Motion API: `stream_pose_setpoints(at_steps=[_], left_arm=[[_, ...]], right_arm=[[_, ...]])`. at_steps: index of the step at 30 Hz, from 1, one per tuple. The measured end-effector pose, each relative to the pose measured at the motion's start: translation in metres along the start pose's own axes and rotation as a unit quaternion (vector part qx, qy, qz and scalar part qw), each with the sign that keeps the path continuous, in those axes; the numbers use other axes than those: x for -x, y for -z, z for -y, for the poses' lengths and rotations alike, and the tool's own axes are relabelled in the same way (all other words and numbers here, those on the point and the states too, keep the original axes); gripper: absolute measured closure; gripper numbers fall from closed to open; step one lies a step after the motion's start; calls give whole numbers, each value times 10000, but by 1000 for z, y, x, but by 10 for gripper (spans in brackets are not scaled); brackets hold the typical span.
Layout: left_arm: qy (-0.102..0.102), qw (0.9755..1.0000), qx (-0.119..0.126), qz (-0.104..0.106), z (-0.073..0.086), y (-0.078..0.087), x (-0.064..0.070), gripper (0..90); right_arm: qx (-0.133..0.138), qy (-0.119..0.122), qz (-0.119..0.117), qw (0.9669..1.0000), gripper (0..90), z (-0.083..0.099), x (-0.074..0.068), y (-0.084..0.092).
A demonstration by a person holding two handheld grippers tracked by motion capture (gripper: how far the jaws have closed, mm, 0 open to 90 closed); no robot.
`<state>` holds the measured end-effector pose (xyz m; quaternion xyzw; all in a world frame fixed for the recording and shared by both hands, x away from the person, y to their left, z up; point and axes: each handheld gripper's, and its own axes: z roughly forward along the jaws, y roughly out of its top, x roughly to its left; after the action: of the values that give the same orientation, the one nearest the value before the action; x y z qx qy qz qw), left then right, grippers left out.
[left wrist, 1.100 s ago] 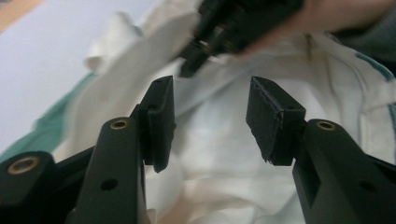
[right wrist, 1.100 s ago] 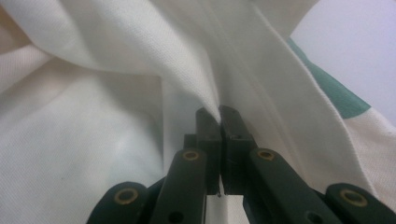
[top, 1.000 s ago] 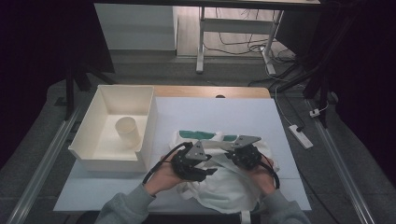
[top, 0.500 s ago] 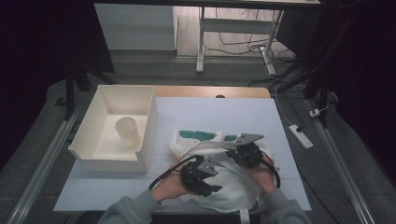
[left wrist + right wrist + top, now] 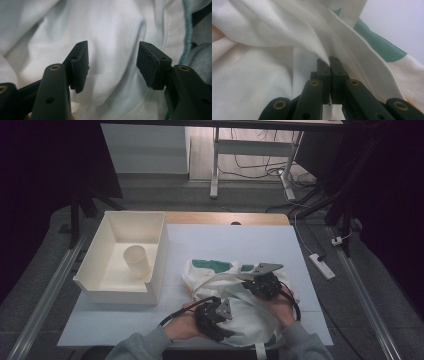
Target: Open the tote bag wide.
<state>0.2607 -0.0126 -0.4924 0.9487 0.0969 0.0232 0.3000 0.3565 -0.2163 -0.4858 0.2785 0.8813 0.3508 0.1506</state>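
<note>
A white garment [image 5: 215, 280] with green patches [image 5: 212, 265] lies crumpled on the white table [image 5: 240, 237]. My left gripper [image 5: 220, 312] hovers low over its near part. In the left gripper view this gripper [image 5: 112, 65] is open and its jaws have just been widening. The white cloth [image 5: 112, 25] lies beyond the pads and nothing is pinched between them. My right gripper [image 5: 252, 280] rests on the garment's right side. In the right gripper view it [image 5: 329, 62] is shut on a raised fold of the white fabric [image 5: 262, 75], near a green patch [image 5: 382, 47].
A white open bin [image 5: 107, 285] stands at the table's left with a pale cup [image 5: 136, 261] upright inside. A power strip [image 5: 321, 266] lies on the floor to the right. Bare table shows beyond the garment.
The left gripper moved from the garment's left edge toward the near edge and sank lower, its jaws wider apart. The right gripper stayed put, still pinching the fold.
</note>
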Motion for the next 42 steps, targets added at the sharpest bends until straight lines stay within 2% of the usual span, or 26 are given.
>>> stream_pose_setpoints(at_steps=[2, 5, 8, 11, 13, 16, 20, 24, 30, 33, 36, 39, 42], left_arm=[[-25, 9999, -98, -80, 1, -5, 1, 438], [16, 9999, -78, -102, 3, -8, 0, 498], [83, 9999, -46, -97, 4, -8, -2, 641], [46, 10000, 20, 39, 5, -9, -2, 810], [1, 10000, 47, 18, 5, -7, -2, 862], [51, 9999, 108, 72, 6, -3, -3, 874], [-24, 9998, 191, 27, 6, 4, 2, 878], [-47, 9994, 322, 122, 5, 14, 7, 879], [-19, 9985, 529, 170, 8, 30, 12, 880], [-31, 9980, 613, 118, 9, 38, 13, 880], [-6, 9978, 664, 58, 10, 44, 10, 881], [74, 9977, 671, 21, 12, 46, 4, 880], [137, 9973, 708, 94, 15, 45, -4, 881]], right_arm=[[10, 14, 0, 10000, 880, 0, 0, 0], [7, 6, 10, 10000, 880, 0, 0, 0], [12, 6, 29, 10000, 880, 0, 0, 1], [30, 43, 59, 10000, 881, 0, -1, 2], [53, 90, 93, 9999, 881, -2, -2, 5], [87, 214, 165, 9996, 882, -7, -6, 12], [241, 324, 292, 9988, 884, -16, -7, 27], [410, 310, 375, 9980, 885, -25, -3, 41], [440, 493, 541, 9963, 885, -46, -1, 43], [511, 485, 659, 9953, 886, -59, 2, 40], [543, 353, 710, 9954, 885, -71, 10, 29], [343, 333, 762, 9959, 886, -79, 20, 7], [211, 292, 837, 9958, 886, -79, 31, -14]])
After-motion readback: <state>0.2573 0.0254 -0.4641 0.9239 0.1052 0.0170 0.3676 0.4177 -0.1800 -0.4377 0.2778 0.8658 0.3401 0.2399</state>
